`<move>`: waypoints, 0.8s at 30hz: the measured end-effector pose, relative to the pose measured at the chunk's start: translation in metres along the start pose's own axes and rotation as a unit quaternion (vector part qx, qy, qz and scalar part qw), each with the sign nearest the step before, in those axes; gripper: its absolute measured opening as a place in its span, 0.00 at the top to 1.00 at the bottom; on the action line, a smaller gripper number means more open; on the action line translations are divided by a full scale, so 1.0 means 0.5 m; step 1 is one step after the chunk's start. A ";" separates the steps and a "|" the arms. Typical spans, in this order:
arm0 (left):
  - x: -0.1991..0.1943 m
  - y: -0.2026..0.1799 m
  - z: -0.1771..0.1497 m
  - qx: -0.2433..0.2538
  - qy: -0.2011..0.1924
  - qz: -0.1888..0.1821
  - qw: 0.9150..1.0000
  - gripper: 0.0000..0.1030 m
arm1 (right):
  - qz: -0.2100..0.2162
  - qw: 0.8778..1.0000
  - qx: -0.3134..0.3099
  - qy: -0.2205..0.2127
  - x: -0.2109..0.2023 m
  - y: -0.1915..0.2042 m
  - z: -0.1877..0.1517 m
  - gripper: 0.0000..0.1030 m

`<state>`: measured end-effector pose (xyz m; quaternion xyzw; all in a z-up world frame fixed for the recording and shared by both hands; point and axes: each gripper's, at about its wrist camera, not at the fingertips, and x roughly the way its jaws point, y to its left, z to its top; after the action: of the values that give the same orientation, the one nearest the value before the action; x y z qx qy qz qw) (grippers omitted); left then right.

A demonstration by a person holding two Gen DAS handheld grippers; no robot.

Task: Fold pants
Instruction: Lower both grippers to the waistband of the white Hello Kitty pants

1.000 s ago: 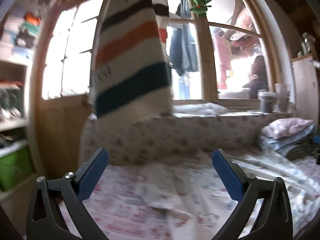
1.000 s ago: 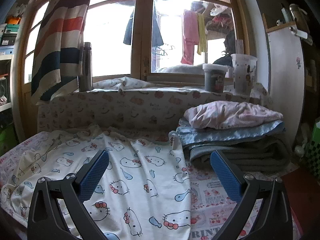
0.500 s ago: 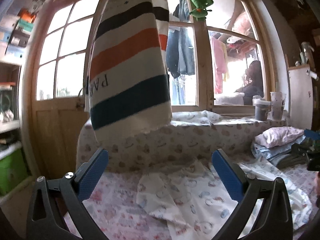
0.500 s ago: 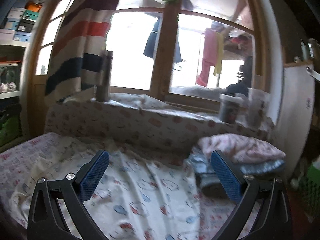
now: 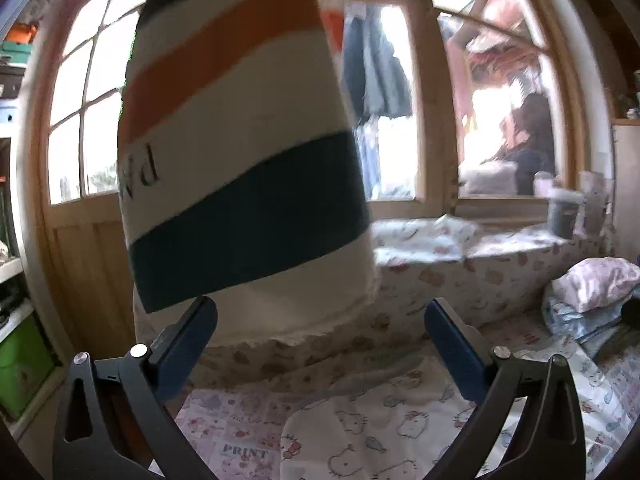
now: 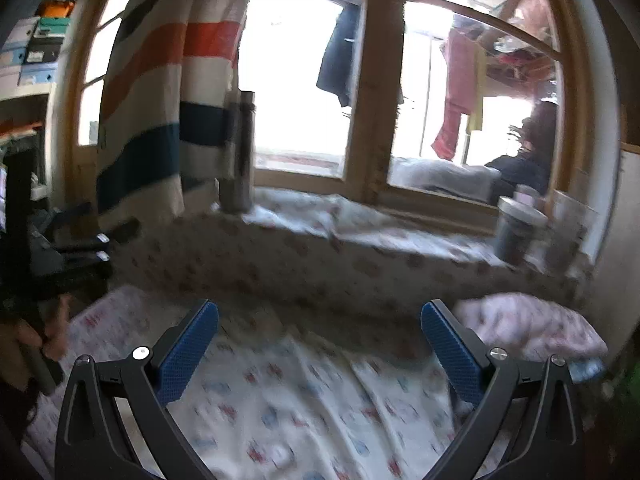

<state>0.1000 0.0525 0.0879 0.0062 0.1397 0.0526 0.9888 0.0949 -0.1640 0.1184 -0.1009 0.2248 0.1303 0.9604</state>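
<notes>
From the left wrist, the left gripper (image 5: 320,340) hangs with fingers spread wide and empty above the bed, the white cartoon-print pants (image 5: 384,436) lying at 6 o'clock below a striped curtain (image 5: 240,152). From the right wrist, the right gripper (image 6: 319,344) is likewise wide and empty, the pants (image 6: 304,408) spread blurred at 6 o'clock, a steel flask (image 6: 239,152) at 11 o'clock.

Left claw (image 5: 320,344) and right claw (image 6: 319,346) both gape wide, holding nothing.

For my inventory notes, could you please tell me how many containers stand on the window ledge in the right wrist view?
3: a tall metal flask at the left, a lidded tub and a clear cup at the right. Others may be hidden.
</notes>
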 end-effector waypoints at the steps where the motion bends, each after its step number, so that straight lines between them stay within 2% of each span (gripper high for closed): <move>1: 0.014 0.009 -0.004 -0.010 0.015 0.005 1.000 0.00 | -0.002 1.000 -0.002 0.006 0.020 0.006 0.014 0.01; 3: 0.041 0.035 -0.021 -0.046 0.037 -0.007 0.998 0.00 | 0.001 1.000 0.000 0.023 0.065 0.018 0.037 0.04; 4: 0.057 0.052 -0.035 -0.068 0.051 -0.013 0.996 0.00 | 0.011 0.999 0.000 0.033 0.091 0.024 0.046 0.10; 5: 0.074 0.064 -0.047 -0.080 0.070 -0.016 0.994 0.00 | 0.020 0.999 -0.002 0.047 0.119 0.032 0.052 0.16; 7: 0.102 0.079 -0.060 -0.088 0.091 -0.027 0.992 0.05 | 0.044 0.996 -0.011 0.081 0.188 0.054 0.059 0.20; 9: 0.128 0.097 -0.073 -0.098 0.106 -0.001 0.989 0.06 | 0.072 0.991 -0.020 0.112 0.254 0.077 0.056 0.27; 11: 0.149 0.121 -0.092 -0.130 0.128 -0.017 0.983 0.06 | 0.086 0.986 -0.008 0.142 0.322 0.095 0.044 0.34; 13: 0.165 0.144 -0.109 -0.161 0.147 -0.030 0.976 0.06 | 0.116 0.976 0.007 0.184 0.400 0.117 0.027 0.38; 16: 0.186 0.151 -0.126 -0.159 0.165 -0.011 0.973 0.07 | 0.124 0.967 0.022 0.222 0.479 0.140 -0.005 0.39; 18: 0.195 0.152 -0.132 -0.151 0.175 0.003 0.973 0.07 | 0.112 0.967 0.017 0.228 0.512 0.146 -0.024 0.39; 21: 0.206 0.154 -0.144 -0.171 0.193 -0.007 0.966 0.07 | 0.109 0.965 0.013 0.238 0.550 0.151 -0.054 0.39; 24: 0.221 0.157 -0.145 -0.173 0.201 -0.008 0.964 0.07 | 0.132 0.962 0.025 0.239 0.567 0.142 -0.078 0.39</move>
<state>0.1776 0.1418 -0.0102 -0.1772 0.3243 0.0683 0.9267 0.3033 -0.0489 -0.0553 -0.0745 0.4620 0.2227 0.8553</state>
